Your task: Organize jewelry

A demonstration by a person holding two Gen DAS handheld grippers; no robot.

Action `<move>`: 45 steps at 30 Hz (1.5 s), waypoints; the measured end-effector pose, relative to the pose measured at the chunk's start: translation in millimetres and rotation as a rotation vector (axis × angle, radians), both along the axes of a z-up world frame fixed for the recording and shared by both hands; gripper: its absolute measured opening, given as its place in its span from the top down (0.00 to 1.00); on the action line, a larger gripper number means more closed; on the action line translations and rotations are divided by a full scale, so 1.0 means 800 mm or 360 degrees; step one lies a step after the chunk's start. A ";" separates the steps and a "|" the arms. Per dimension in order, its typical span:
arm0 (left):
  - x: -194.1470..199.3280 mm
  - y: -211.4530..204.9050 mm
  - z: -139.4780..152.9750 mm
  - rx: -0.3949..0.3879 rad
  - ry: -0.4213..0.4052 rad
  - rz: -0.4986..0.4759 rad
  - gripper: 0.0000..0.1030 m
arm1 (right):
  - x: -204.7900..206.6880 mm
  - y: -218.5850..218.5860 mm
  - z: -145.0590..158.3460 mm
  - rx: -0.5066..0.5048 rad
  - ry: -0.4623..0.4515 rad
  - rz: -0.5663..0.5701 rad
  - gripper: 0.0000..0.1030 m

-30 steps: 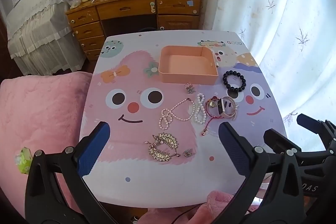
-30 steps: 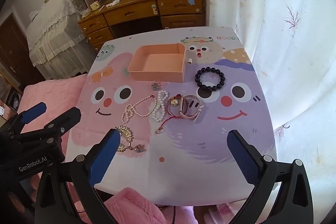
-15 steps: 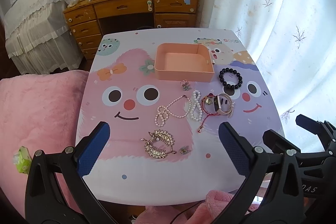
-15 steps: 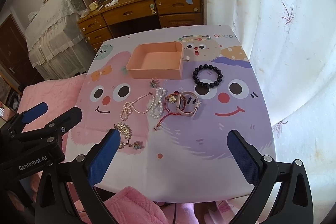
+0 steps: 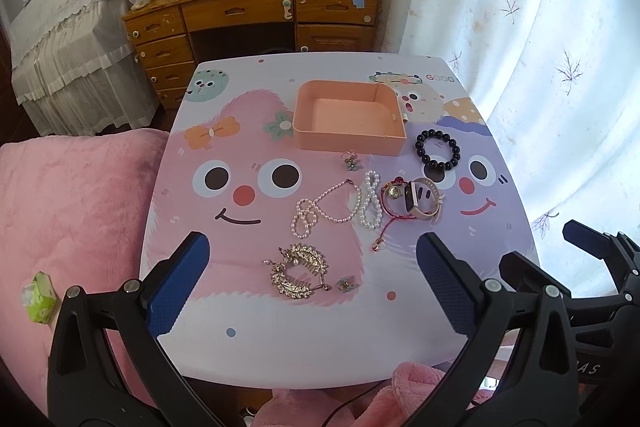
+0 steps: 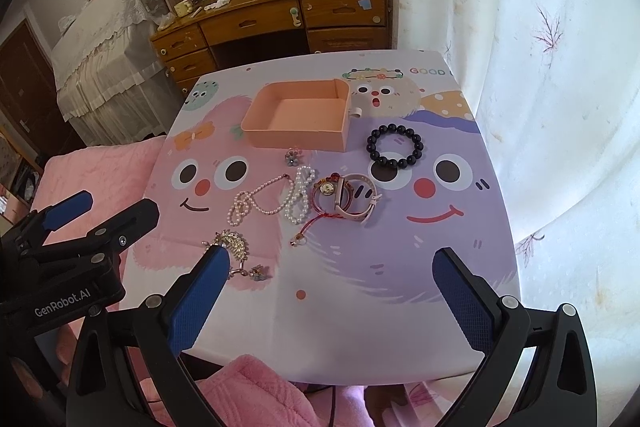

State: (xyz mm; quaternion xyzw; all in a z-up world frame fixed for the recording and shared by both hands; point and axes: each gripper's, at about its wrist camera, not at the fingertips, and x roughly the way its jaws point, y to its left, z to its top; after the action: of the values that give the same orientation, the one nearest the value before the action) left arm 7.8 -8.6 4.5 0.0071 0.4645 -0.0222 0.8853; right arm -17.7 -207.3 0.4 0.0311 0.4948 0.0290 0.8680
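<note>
An empty peach tray (image 5: 312, 143) (image 6: 276, 139) stands at the far middle of the cartoon-print table (image 5: 248, 331). In front of it lie a black bead bracelet (image 5: 438, 149) (image 6: 395, 146), a pink-strap watch (image 5: 424, 199) (image 6: 358, 197) with a red cord bracelet (image 6: 316, 221), white pearl strands (image 5: 370, 201) (image 6: 298, 199), a pinkish pearl necklace (image 5: 320, 211) (image 6: 256, 201), a gold leaf hair comb (image 5: 298, 269) (image 6: 232, 245) and small flower charms (image 5: 352, 161). My left gripper (image 5: 312, 283) and right gripper (image 6: 332, 291) are open and empty above the near edge.
A pink blanket (image 5: 72, 211) lies left of the table. A wooden desk (image 5: 256, 11) stands behind it, a covered bed (image 5: 60, 27) at far left and a white curtain (image 5: 540, 47) at right. A small green packet (image 5: 40, 297) lies on the blanket.
Both grippers have drawn back and risen slightly, so the table looks a little smaller and farther. The jewelry and tray have not moved.
</note>
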 end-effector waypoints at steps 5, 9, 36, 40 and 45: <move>0.000 0.002 0.001 0.0002 -0.0001 -0.0002 0.00 | -0.001 0.001 0.004 -0.0007 -0.0014 0.0030 0.00; -0.002 -0.003 -0.001 0.0006 -0.0005 0.0016 0.00 | -0.001 0.002 0.006 -0.0011 -0.0022 0.0051 0.00; -0.008 0.029 -0.029 -0.0226 0.0101 0.0303 0.00 | 0.008 -0.027 -0.006 0.0068 -0.0179 0.0196 0.00; -0.013 0.036 -0.055 -0.0255 0.0166 0.0289 0.00 | -0.002 -0.024 -0.034 0.0006 -0.0201 0.0296 0.00; -0.017 0.050 -0.091 -0.0280 0.0275 0.0207 0.04 | -0.014 0.004 -0.078 -0.0024 -0.0147 0.0460 0.00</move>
State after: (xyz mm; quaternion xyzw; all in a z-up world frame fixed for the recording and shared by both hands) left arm -5.4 31.8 -68.6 -0.1027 0.5347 -0.0062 0.8388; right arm -28.7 -204.0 -62.4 -0.0483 0.4538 0.1512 0.8769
